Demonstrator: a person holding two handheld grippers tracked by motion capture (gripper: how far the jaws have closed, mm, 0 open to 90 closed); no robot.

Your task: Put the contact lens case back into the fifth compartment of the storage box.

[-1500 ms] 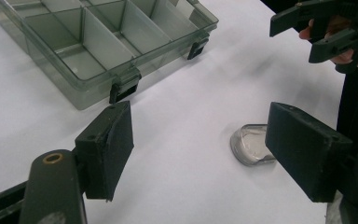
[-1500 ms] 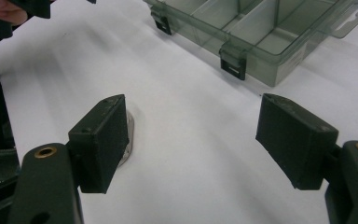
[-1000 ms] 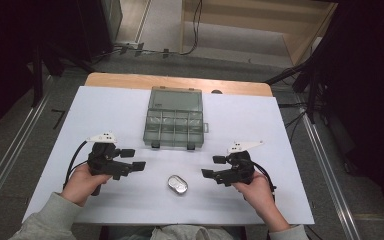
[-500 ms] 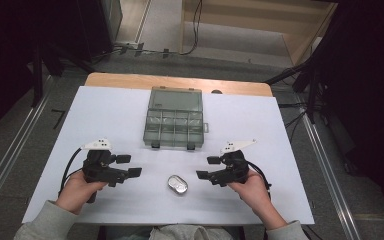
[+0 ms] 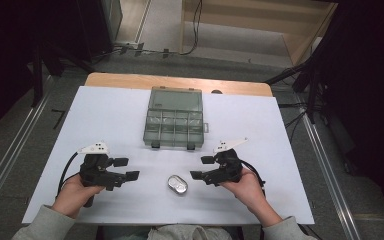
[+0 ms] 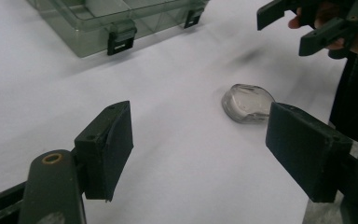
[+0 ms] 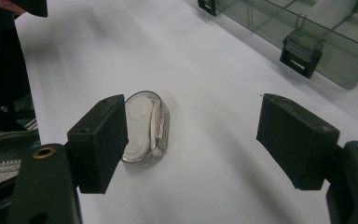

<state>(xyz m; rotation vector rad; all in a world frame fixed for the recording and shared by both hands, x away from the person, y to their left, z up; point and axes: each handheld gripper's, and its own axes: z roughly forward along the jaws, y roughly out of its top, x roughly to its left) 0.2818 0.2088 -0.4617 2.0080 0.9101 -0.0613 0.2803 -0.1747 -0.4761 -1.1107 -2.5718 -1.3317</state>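
A: Count it out for me. What sits on the bench (image 5: pixel 110 107)?

B: Two things under two tools. One small clear case (image 5: pixel 177 184), and one compartment box (image 5: pixel 174 117) of smoky see-through plastic. One left hand-held gripper (image 5: pixel 127 169) and one right hand-held gripper (image 5: pixel 201 167), each in one of the person's hands.

A: Any brand or lettering?

B: None that I can read. The two black latches on the box's near edge carry some raised marks, too small to make out.

A: How does the case look?

B: Oval, with a rounded outline and a transparent shell. Something white lies inside it, best seen in the right gripper view (image 7: pixel 144 128). From the high view it glints like a little metal-rimmed capsule.

A: And where is it?

B: Flat on the white sheet near the person's edge of the bench, between the two tools and touching neither. The box lies well beyond it, toward the far side.

A: The jaws?

B: Both pairs stand wide apart with nothing between them. In the left gripper view the case (image 6: pixel 248 102) lies just beyond the right-hand pad; in the right gripper view it lies partly behind the left-hand pad.
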